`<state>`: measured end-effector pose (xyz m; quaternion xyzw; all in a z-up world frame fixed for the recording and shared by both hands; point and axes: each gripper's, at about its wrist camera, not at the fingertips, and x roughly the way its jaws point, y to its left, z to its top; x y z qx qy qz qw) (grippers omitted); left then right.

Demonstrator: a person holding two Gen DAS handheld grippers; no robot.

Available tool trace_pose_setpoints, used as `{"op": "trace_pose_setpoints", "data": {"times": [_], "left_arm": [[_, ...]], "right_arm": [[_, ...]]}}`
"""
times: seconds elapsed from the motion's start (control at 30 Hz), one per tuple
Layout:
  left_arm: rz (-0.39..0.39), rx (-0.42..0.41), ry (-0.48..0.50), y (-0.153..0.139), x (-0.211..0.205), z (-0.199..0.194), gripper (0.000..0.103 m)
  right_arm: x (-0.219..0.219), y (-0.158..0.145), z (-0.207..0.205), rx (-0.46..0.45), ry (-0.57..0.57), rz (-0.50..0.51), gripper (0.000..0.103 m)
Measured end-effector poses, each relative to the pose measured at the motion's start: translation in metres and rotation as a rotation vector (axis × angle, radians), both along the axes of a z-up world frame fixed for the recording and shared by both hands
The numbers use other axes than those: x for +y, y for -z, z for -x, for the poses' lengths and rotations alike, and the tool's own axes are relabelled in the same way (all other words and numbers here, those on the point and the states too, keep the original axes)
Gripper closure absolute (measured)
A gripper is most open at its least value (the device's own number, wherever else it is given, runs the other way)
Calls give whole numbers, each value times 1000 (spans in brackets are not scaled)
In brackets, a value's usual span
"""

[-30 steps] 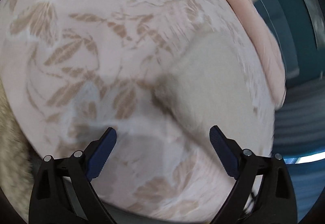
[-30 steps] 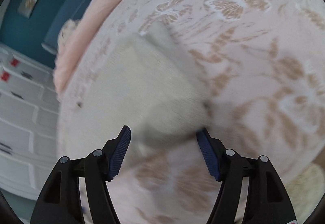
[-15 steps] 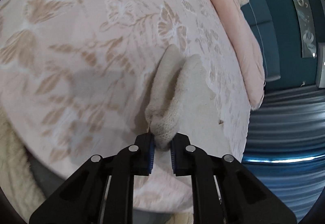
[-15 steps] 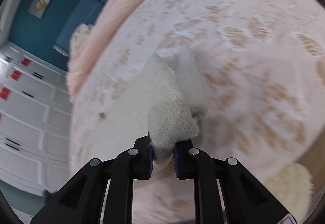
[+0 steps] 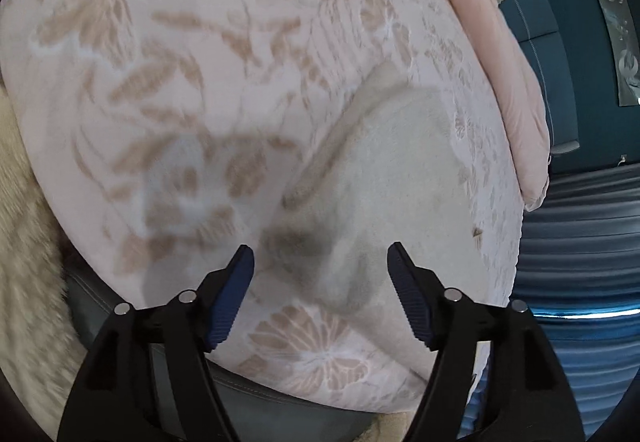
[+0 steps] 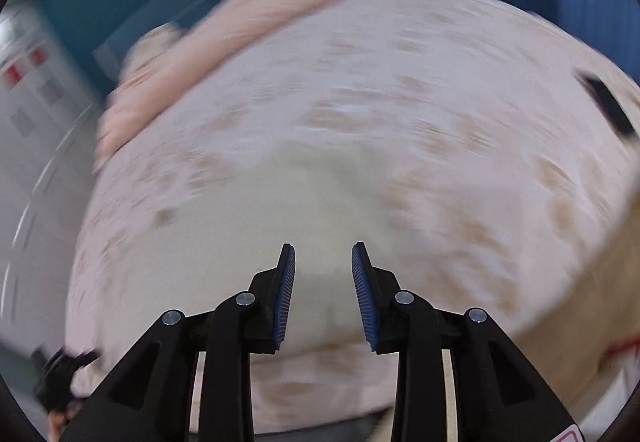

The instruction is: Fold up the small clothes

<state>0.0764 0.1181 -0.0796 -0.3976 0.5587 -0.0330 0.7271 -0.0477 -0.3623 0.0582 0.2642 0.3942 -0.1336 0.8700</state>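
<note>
A small cream knitted garment lies on the pink floral bedspread, with a raised fold along its left edge. My left gripper is open and empty just above its near edge. In the blurred right wrist view the garment lies flat as a pale patch on the bedspread. My right gripper is open by a narrow gap, empty, over the garment's near part.
A pink rolled quilt lies along the far edge of the bed, also in the right wrist view. A cream fluffy fabric sits at the left. A dark object lies at the bed's right. Teal wall and white drawers lie beyond.
Both grippers were shut on the lifted garment half a second ago; both have opened and let it go. It now lies on the bed. The right view has swung and blurred.
</note>
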Motion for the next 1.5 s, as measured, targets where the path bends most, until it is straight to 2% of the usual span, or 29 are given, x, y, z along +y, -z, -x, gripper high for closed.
{"op": "trace_pose_setpoints", "data": {"times": [0.03, 0.1, 0.2, 0.27, 0.3, 0.33, 0.37, 0.47, 0.6, 0.63, 0.73, 0.83, 0.9, 0.97, 1.03, 1.07, 1.17, 1.2, 1.23, 1.27, 1.3, 1.33, 1.4, 1.47, 1.5], "left_arm": [[10, 18, 4, 5, -6, 1, 35], [45, 57, 2, 18, -19, 2, 35], [36, 47, -31, 24, -24, -2, 36], [45, 3, -32, 20, -22, -8, 59], [56, -13, -21, 18, -20, -11, 77], [64, -20, -14, 17, -18, -14, 85], [69, -24, -9, 15, -15, -15, 86], [88, -68, 30, 0, -14, -17, 90], [34, -214, 137, -54, -40, -21, 91], [9, -260, 176, -71, -53, -22, 92], [-68, -421, 344, -131, -115, -23, 92], [-132, -535, 509, -163, -183, -14, 92], [-155, -567, 601, -164, -223, -7, 92], [-170, -549, 706, -147, -269, 0, 92], [-205, -499, 787, -118, -305, 7, 88], [-233, -478, 825, -96, -323, 15, 85], [-252, -484, 858, -74, -329, 42, 80], [-262, -502, 865, -74, -328, 50, 68], [-301, -546, 878, -77, -320, 62, 50], [-325, -568, 886, -79, -316, 67, 42], [-357, -592, 885, -81, -307, 74, 27], [-392, -605, 875, -82, -301, 78, 21], [-491, -627, 856, -79, -288, 82, 18], [-577, -595, 827, -68, -280, 77, 17], [-591, -576, 820, -63, -275, 75, 17]], "right_arm": [[21, 0, -20, 1, -74, 3, 80], [58, 8, -55, 18, -188, 3, 92], [101, 36, -106, 88, -285, 12, 95], [115, 57, -127, 142, -312, 15, 96], [120, 68, -136, 180, -320, 39, 96], [126, 81, -142, 227, -329, 57, 96], [127, 102, -143, 280, -343, 51, 97], [128, 110, -139, 237, -355, 76, 100], [123, 108, -140, 233, -365, 46, 100], [117, 105, -138, 213, -362, 10, 100], [96, 95, -123, 145, -322, -109, 98], [48, 67, -77, 31, -227, -197, 91], [19, 58, -48, 2, -165, -217, 88], [-14, 54, -15, -1, -91, -223, 84], [-40, 53, 11, 17, -32, -217, 77], [-53, 53, 27, 24, 3, -224, 70], [-71, 48, 54, -1, 52, -240, 50], [-74, 46, 59, -13, 55, -248, 41], [-74, 44, 61, -28, 53, -260, 36], [-72, 42, 61, -51, 41, -283, 30], [-68, 42, 56, -65, 26, -305, 29], [-64, 41, 51, -75, 10, -330, 29], [-51, 38, 33, -98, -36, -382, 26], [-37, 38, 12, -86, -66, -389, 23], [-30, 38, 1, -70, -84, -381, 22]]}}
